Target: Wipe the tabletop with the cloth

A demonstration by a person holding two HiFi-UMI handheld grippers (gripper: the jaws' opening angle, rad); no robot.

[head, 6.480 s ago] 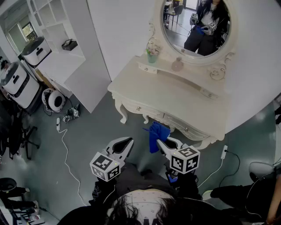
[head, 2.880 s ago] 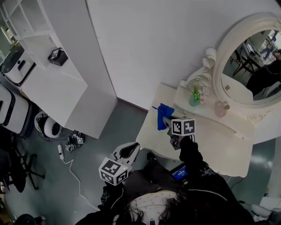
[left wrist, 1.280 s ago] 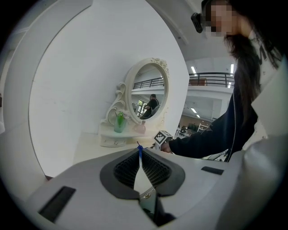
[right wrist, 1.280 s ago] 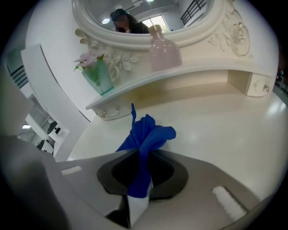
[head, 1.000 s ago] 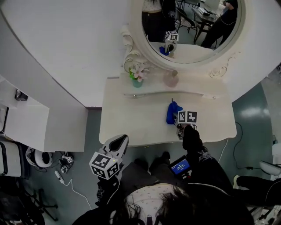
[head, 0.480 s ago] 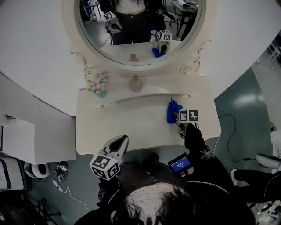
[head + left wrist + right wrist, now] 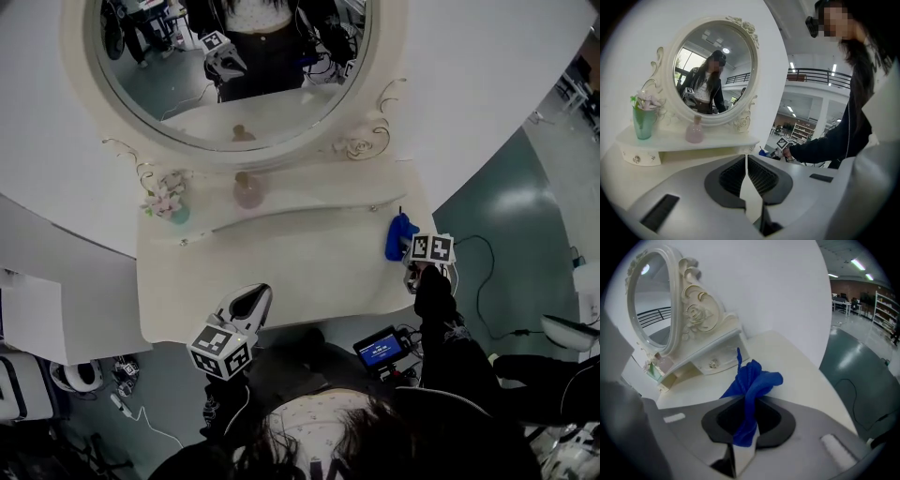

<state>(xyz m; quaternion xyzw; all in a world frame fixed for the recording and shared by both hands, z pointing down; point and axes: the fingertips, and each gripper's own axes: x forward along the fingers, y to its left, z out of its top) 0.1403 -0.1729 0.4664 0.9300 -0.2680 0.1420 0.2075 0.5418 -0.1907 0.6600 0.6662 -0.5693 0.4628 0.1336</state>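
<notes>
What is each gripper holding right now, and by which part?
The right gripper pinches the blue cloth by a bunched fold, the rest sticking out ahead of the jaws. The left gripper is shut on nothing.

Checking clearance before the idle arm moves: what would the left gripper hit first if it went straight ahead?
The left gripper, shut and empty, would probably cross the tabletop and meet the raised shelf below the mirror; depth is unclear.
</notes>
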